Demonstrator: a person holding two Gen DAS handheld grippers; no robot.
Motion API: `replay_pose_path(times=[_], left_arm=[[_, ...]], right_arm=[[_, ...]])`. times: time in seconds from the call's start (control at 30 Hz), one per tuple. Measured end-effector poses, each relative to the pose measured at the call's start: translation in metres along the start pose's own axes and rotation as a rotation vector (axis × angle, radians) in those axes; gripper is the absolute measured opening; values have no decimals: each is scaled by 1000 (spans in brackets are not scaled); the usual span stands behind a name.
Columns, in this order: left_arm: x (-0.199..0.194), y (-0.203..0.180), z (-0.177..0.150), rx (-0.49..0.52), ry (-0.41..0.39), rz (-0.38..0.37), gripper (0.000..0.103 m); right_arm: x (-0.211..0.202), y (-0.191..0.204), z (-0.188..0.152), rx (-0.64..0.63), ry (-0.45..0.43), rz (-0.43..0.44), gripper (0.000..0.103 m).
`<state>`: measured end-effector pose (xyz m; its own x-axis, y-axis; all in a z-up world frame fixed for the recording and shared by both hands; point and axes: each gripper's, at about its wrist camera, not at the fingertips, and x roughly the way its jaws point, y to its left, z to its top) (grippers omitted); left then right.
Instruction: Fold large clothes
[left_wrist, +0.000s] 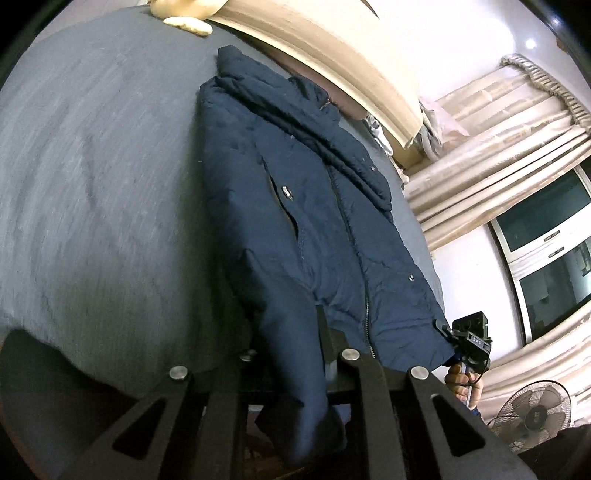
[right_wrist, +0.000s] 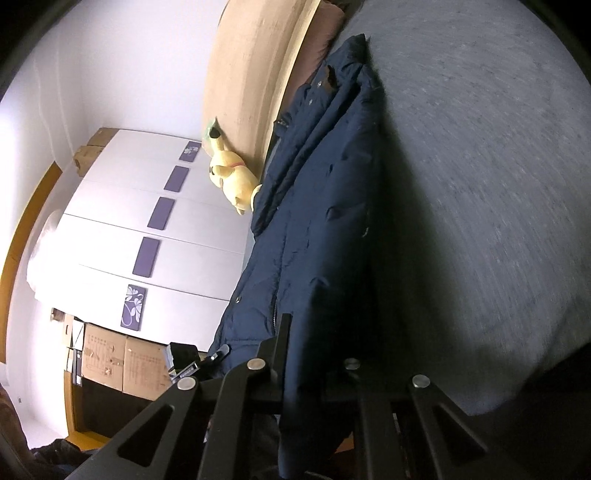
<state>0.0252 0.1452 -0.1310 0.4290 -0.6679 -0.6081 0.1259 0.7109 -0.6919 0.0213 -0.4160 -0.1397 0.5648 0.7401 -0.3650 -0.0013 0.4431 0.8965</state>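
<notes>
The navy padded jacket (left_wrist: 314, 229) is lying lengthwise on the grey bed (left_wrist: 92, 184), with its hood end pointing toward the tan headboard (left_wrist: 332, 62) at 12 o'clock in the left wrist view and its hem hanging past the mattress edge at 6 o'clock. The left gripper (left_wrist: 325, 343) is gripping the hem with its fingers (left_wrist: 323, 332) closed nearly to their limit on a fold of fabric, and a sleeve is drooping down over them. The right gripper (right_wrist: 284, 343) is likewise pinching the hem at the opposite corner, its fingers (right_wrist: 282, 332) shut tight on the cloth; in the left wrist view that tool and the person's hand (left_wrist: 461, 380) are appearing at 4 o'clock. The shell is looking like a matte woven synthetic with quilted filling, a central zipper and metal snaps. Judged from that, the garment is likely behaving as a soft, bulky, moderately heavy load that is sagging between holds, springing back from creases and possibly sliding on smooth fabric. Grasping at seamed edges, such as hem corners or shoulder seams, is probably giving the most secure purchase. A yellow plush toy (right_wrist: 232, 173) is resting against the headboard at 10 o'clock in the right wrist view.
</notes>
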Motion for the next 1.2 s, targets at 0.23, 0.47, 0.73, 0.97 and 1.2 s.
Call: replay_pose_path(times=[0.23, 0.47, 0.73, 0.97, 1.2], left_arm=[[0, -1, -7, -8, 7, -5, 13], [2, 2, 0, -2, 8, -19, 13], [-12, 5, -1, 40, -2, -22, 13], [-33, -17, 8, 115, -43, -26, 13], [-40, -26, 6, 152, -57, -24, 13]], right_arm=[[-11, 2, -14, -11, 15, -23, 11], [-11, 7, -16, -22, 22, -24, 11], [-9, 19, -16, -51, 18, -21, 11], [-16, 40, -12, -114, 4, 12, 11], [-26, 53, -15, -159, -12, 25, 11]])
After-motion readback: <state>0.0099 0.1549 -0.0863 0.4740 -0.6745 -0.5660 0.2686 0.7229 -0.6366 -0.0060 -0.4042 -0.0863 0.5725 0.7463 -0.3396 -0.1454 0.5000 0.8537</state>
